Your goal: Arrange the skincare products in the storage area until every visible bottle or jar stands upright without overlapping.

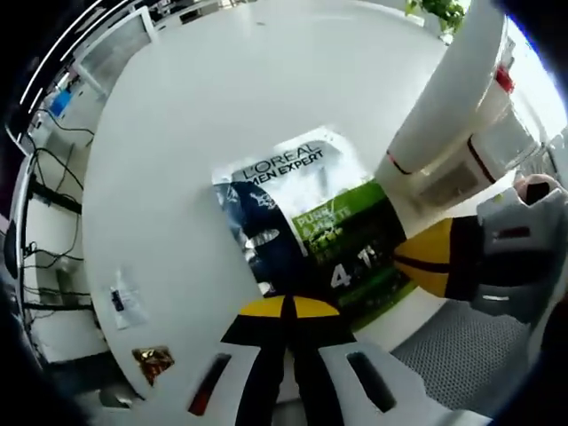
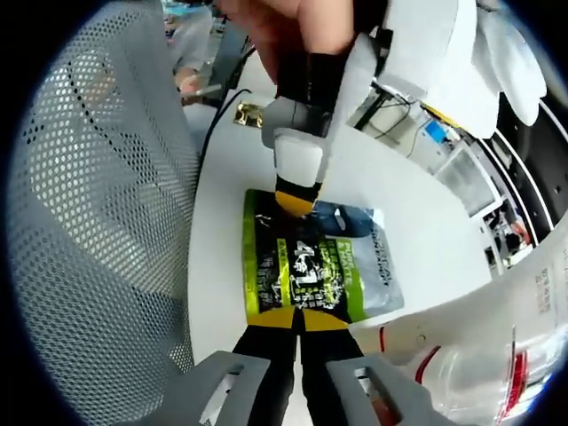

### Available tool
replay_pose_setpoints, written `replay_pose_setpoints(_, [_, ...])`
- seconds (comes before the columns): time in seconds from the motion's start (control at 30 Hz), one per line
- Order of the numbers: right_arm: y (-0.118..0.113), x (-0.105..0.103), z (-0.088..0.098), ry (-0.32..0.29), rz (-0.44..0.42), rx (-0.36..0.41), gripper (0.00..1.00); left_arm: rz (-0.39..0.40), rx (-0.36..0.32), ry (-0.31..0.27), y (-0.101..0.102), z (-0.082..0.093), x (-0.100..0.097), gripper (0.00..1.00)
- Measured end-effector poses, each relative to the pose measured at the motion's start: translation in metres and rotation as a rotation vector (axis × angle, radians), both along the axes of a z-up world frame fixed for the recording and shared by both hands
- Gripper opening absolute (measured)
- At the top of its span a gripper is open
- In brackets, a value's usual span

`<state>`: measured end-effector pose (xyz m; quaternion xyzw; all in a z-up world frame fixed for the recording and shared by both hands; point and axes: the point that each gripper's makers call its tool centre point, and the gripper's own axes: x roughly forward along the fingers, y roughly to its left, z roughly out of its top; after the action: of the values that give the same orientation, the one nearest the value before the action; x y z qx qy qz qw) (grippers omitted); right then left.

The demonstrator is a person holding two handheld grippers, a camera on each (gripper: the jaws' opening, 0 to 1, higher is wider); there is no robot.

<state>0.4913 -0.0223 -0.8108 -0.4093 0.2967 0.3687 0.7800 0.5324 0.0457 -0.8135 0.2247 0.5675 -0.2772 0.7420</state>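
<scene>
Left gripper view: left hand-held gripper (image 1: 286, 306) clamped tight on near edge of L'Oreal pack (image 1: 306, 226), lying flat on white bench (image 1: 177, 160). Right hand-held gripper (image 1: 417, 257) grips its right edge.

Right gripper view: right hand-held gripper (image 2: 302, 318) pinches pack (image 2: 311, 266); left hand-held gripper (image 2: 295, 197) bites far edge. Mesh chair (image 2: 106, 222) left.

White round table (image 1: 222, 106) under bright even light, grey perforated mesh chair back (image 2: 98, 222) beside its edge, black cables (image 1: 44, 191) trailing over pale floor past the table, green potted plant (image 1: 441, 11) at the far side, shelving (image 2: 497, 200) beyond
</scene>
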Motion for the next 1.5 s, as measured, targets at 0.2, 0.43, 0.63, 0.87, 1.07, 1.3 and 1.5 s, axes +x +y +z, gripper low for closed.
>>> replay_pose_setpoints(0.2, [0.0,0.001,0.0,0.009,-0.005,0.008,0.0,-0.055,0.066,0.041,-0.002,-0.001,-0.001,0.01])
replay_pose_setpoints(0.43, [0.0,0.0,-0.001,0.015,-0.003,0.011,0.0,-0.125,0.156,0.021,-0.003,-0.001,-0.002,0.0])
replay_pose_setpoints(0.63, [0.0,0.001,0.0,0.023,-0.013,0.016,0.0,-0.06,0.124,0.002,0.0,0.0,-0.002,0.0])
replay_pose_setpoints(0.87, [-0.002,0.002,0.003,-0.004,-0.016,-0.022,0.0,-0.002,0.019,-0.012,0.007,0.008,-0.002,0.07])
replay_pose_setpoints(1.07, [0.016,0.012,0.044,-0.061,-0.059,0.217,0.0,0.146,-0.249,-0.157,0.01,0.057,0.02,0.21])
replay_pose_setpoints(1.3, [0.037,-0.005,0.067,0.001,0.022,0.405,0.0,0.283,-0.328,-0.437,0.078,0.092,0.057,0.4])
replay_pose_setpoints(1.5, [0.043,-0.015,0.089,0.115,-0.01,0.579,0.09,0.381,-0.294,-0.454,0.12,0.063,0.072,0.5])
